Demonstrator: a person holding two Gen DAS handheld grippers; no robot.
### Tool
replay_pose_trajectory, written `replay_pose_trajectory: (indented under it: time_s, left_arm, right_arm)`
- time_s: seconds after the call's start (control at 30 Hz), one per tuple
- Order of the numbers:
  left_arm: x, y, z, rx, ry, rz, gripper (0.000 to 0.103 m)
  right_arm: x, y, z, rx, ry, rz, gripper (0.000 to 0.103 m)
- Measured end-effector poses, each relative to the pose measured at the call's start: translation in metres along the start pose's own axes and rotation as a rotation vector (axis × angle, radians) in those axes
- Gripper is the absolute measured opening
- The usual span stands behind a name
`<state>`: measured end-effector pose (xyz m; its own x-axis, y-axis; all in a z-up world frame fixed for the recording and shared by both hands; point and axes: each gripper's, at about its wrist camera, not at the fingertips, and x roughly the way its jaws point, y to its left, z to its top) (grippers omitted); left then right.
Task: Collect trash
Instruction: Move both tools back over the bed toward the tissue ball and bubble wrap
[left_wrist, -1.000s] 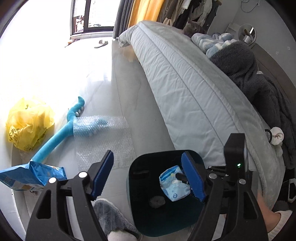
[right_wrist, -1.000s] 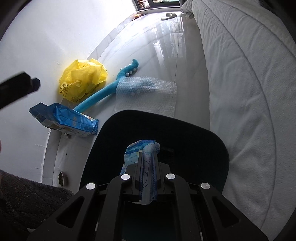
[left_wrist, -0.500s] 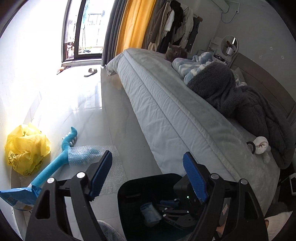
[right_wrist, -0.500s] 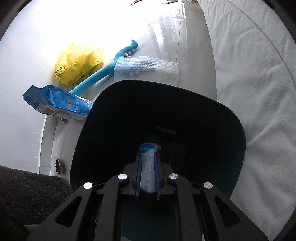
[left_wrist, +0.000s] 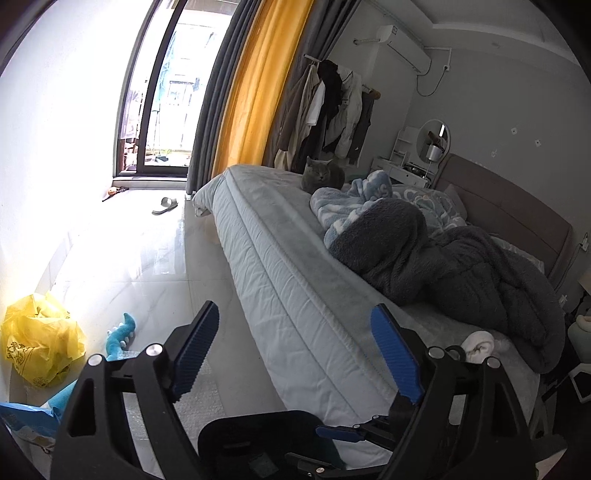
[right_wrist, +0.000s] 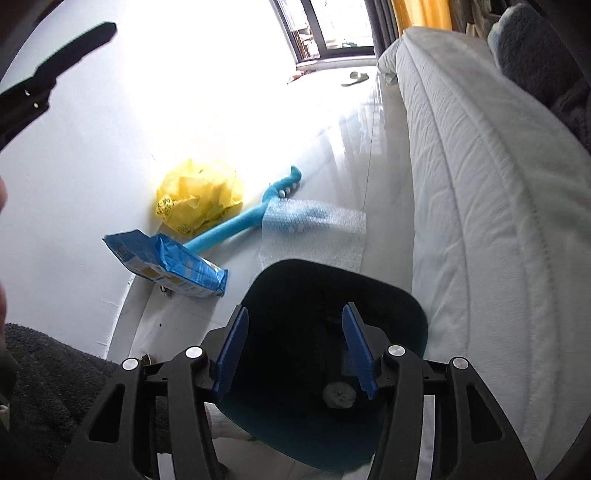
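My right gripper (right_wrist: 295, 308) hangs over the dark teal bin (right_wrist: 369, 295); its jaws are opening with nothing between them. A crumpled grey wad (right_wrist: 339, 394) lies on the bin's floor. Trash on the floor beyond the bin: a sheet of bubble wrap (right_wrist: 314, 229), a blue snack bag (right_wrist: 166, 264) and a yellow plastic bag (right_wrist: 199, 199). My left gripper (left_wrist: 295, 308) is raised beside the bed, its jaws still opening and empty. The bin's rim (left_wrist: 258, 421) shows below it, the yellow bag (left_wrist: 40, 347) to its left.
A long blue plush toy (right_wrist: 251, 218) lies partly under the bubble wrap. The bed (left_wrist: 295, 277) runs along the right with blankets, a grey cat (left_wrist: 323, 177) and a white roll (left_wrist: 478, 343). A slipper (left_wrist: 165, 205) lies near the window. A dark fuzzy sleeve (right_wrist: 48, 387) is at lower left.
My right gripper opened and let go of the blue-and-white packet over the bin, then rose. My left gripper rose and tilted up, so it now looks over the bed.
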<state>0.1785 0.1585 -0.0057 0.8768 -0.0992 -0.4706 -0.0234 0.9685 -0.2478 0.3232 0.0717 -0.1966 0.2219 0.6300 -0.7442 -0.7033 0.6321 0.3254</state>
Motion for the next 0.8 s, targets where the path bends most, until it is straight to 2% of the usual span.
replay_pose_trajectory:
  time_s: [0.13,0.3,0.5,0.8]
  left_arm:
    - [0.001,-0.017,0.000,0.011,-0.021,-0.024,0.088]
    - [0.007,-0.038,0.000,0.013,-0.025,-0.056,0.089]
    - [0.017,-0.069,0.000,0.005,-0.028,-0.114,0.091]
    - [0.040,-0.110,-0.008,0.011,0.007,-0.208,0.093]
  right_arm:
    - [-0.037,-0.010,0.004,-0.012,-0.092,-0.034,0.059]
    - [-0.073,-0.029,0.000,-0.017,-0.164,-0.098,0.064]
    - [-0.112,-0.057,-0.008,0.001,-0.226,-0.168,0.066]
    - [-0.161,-0.104,-0.034,0.037,-0.278,-0.269,0.080]
